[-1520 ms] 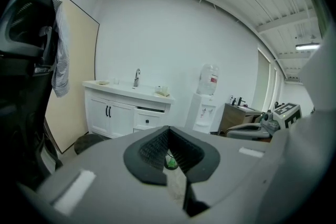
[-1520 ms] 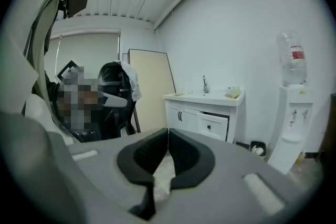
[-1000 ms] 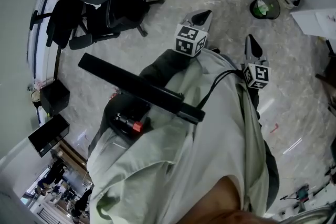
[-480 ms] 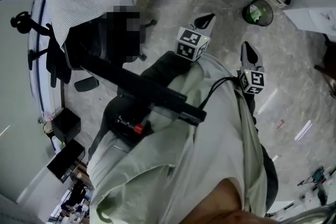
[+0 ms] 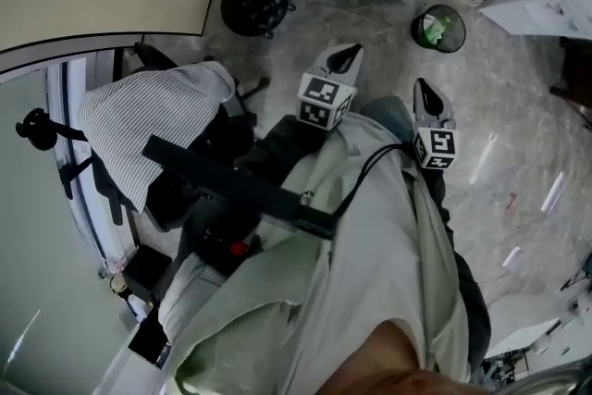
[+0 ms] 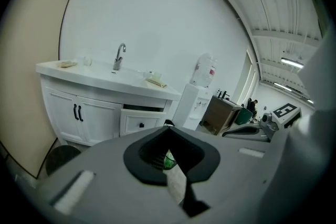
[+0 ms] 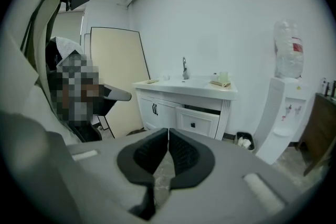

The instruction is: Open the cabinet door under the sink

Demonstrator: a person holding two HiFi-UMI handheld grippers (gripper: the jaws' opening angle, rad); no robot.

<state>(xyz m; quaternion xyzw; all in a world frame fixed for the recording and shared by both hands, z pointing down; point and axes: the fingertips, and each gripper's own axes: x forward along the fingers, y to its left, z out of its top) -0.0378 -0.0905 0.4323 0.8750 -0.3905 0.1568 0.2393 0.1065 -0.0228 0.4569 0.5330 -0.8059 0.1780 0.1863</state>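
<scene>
Sink cabinet (image 7: 168,113): white, against the far wall, well apart from both claws.
Door (image 6: 100,120): shut, left of the ajar drawer (image 6: 140,124); paired black handles (image 6: 77,112).
Approach: my read is to close in, open one claw, hook a handle, pull along the hinge arc.
Left claw (image 6: 167,127): tips together, empty, angled slightly down.
Right claw (image 7: 168,130): likewise closed, nothing held, alongside.

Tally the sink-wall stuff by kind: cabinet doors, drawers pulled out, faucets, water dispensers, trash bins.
Cabinet doors: 2
Drawers pulled out: 1
Faucets: 1
Water dispensers: 1
Trash bins: 2
Total: 7
</scene>
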